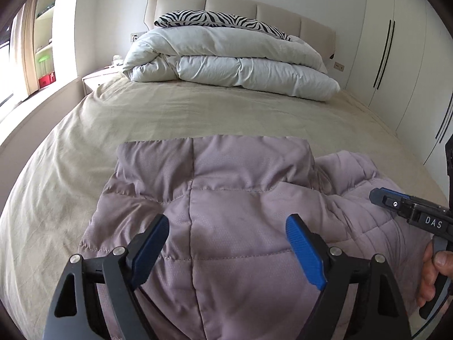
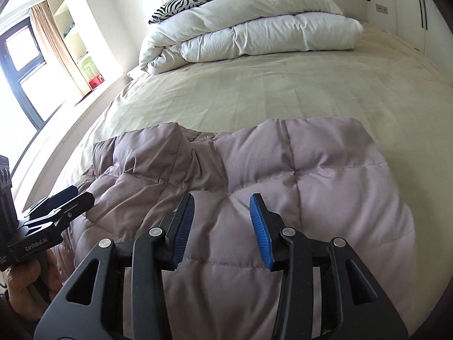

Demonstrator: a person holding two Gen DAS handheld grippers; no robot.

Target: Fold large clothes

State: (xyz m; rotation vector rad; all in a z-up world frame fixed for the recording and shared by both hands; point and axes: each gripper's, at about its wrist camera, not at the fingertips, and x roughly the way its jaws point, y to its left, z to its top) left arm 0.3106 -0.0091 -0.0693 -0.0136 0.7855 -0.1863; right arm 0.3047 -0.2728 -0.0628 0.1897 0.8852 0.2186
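A wide bed (image 1: pixel 158 119) fills the room's middle, spread with a smooth beige sheet and backed by a padded cream headboard (image 1: pixel 232 8). White wardrobe doors (image 1: pixel 396 56) with dark slim handles line the wall on one side; on the other a window (image 2: pixel 25 65) with a tan curtain (image 2: pixel 53 45) lets in strong daylight beside open shelves. At the head of the bed a white duvet (image 1: pixel 226 65) lies folded in a thick stack, with a zebra-striped pillow (image 1: pixel 215 18) on top of it. On the near part of the bed lies a mauve quilted jacket (image 1: pixel 226 198), puffy and stitched in squares; its long axis runs along the bed, the stand-up collar end towards the headboard and the body coming back under the cameras, with a bulge of sleeve folded in at one side. Both tongs hover above the jacket with nothing between their blue pads: the left tongs (image 1: pixel 226 240) are spread wide, the right tongs (image 2: pixel 222 218) are parted less widely.
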